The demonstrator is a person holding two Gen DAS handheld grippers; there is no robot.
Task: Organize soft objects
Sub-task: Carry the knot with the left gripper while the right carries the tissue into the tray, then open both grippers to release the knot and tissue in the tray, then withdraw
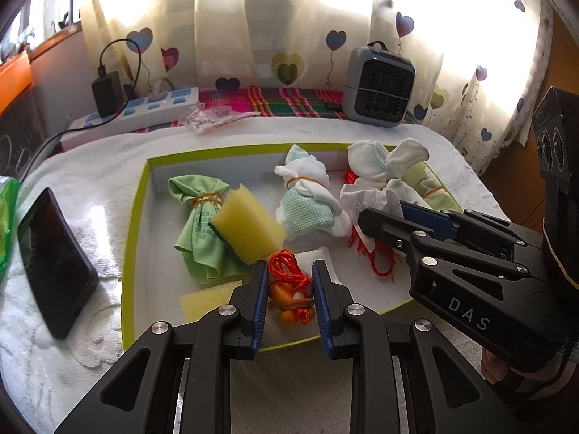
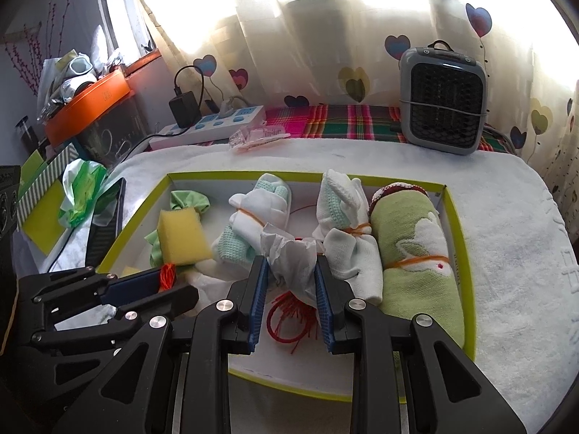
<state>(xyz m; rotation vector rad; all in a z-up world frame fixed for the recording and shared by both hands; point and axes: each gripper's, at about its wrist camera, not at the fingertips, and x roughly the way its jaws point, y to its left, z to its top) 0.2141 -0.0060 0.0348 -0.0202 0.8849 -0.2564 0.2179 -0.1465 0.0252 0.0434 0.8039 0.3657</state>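
in the tray (image 2: 456, 217), crinkled tissue (image 2: 293, 256), spongy block (image 2: 182, 233)

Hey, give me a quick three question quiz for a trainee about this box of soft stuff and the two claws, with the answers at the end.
1. True or false: the left claw is shut on the orange cord bundle with earplugs.
2. What does the right claw grip: A yellow foam sponge block, B crumpled white tissue wad, C rolled green towel with a rabbit motif?
3. Fill in: all of these lie in a shallow white box with a ___ rim.

Key: 1 true; 2 B; 3 lime-green.
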